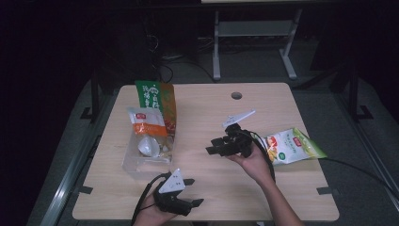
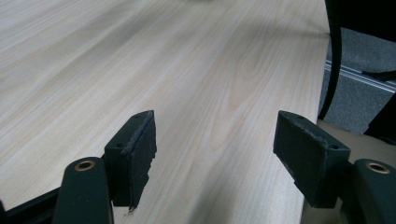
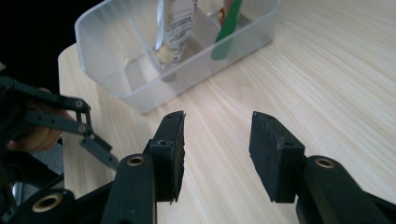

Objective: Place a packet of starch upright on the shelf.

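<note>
1. We see a pale wood-grain rectangular table [image 1: 207,188] with a clear plastic rectangular tub [image 1: 141,165] standing on its left part.
2. In the tub we make out an orange-and-white snack packet [image 1: 146,123] and a taller green-and-orange printed bag [image 1: 159,99] leaning behind it; in the right gripper view the tub [image 3: 121,42] sits just ahead of the jaws with packets upright inside.
3. A yellow-green and white snack bag [image 1: 292,147] lies flat on the table's right part, just beside the right hand and clear of the tub.
4. The right gripper [image 1: 212,150] points left toward the tub; in its own view [image 3: 217,149] we see its black jaws standing apart with only bare tabletop between them, gripping nothing.
5. The left gripper [image 1: 193,192] rests near the front edge, close to the tub's near corner; in its own view [image 2: 215,154] its jaws stand wide apart over bare wood, empty.
</note>
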Demonstrator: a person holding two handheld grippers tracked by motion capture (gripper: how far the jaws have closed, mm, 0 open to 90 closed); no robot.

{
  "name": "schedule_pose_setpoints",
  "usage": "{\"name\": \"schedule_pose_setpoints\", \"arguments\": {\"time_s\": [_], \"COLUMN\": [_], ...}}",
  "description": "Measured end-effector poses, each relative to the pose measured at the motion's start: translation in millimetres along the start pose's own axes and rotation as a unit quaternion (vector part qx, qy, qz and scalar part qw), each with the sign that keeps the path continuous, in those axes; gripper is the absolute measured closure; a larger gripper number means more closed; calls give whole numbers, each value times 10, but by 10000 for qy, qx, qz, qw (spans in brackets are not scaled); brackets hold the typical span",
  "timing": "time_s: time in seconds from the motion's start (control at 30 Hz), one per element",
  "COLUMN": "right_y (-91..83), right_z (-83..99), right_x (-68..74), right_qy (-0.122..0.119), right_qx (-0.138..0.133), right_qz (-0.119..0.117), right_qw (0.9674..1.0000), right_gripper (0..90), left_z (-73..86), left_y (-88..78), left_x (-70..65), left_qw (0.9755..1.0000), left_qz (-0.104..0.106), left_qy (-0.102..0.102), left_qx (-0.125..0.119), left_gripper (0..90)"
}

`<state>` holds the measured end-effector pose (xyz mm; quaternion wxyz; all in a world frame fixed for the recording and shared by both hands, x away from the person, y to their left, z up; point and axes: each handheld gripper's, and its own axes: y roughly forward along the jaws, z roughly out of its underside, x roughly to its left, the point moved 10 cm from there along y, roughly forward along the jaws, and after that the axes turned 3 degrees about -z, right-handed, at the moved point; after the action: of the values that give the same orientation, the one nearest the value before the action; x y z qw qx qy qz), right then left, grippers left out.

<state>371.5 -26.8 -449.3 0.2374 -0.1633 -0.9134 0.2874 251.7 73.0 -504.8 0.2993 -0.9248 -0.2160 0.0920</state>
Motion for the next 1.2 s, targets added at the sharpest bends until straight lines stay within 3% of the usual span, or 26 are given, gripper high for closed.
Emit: {"name": "schedule_pose_setpoints", "arguments": {"time_s": [0.33,0.67,1.2], "right_y": [-257,-574,-1076], "right_z": [220,458,913], "right_x": [-86,-199,-354], "right_qy": [195,421,909], "right_qx": [-75,-204,-390], "right_qz": [171,431,907], "right_qw": [9996,9980,9910], "right_gripper": [524,502,413], "left_z": [3,5,7], "left_y": [-10,1,-3], "left_x": [23,3,7], "left_qw": [10000,10000,10000], "left_qz": [-20,-5,-32], "left_qy": [65,-30,-20], "left_qx": [41,41,44], "left_gripper": [295,295,295]}}
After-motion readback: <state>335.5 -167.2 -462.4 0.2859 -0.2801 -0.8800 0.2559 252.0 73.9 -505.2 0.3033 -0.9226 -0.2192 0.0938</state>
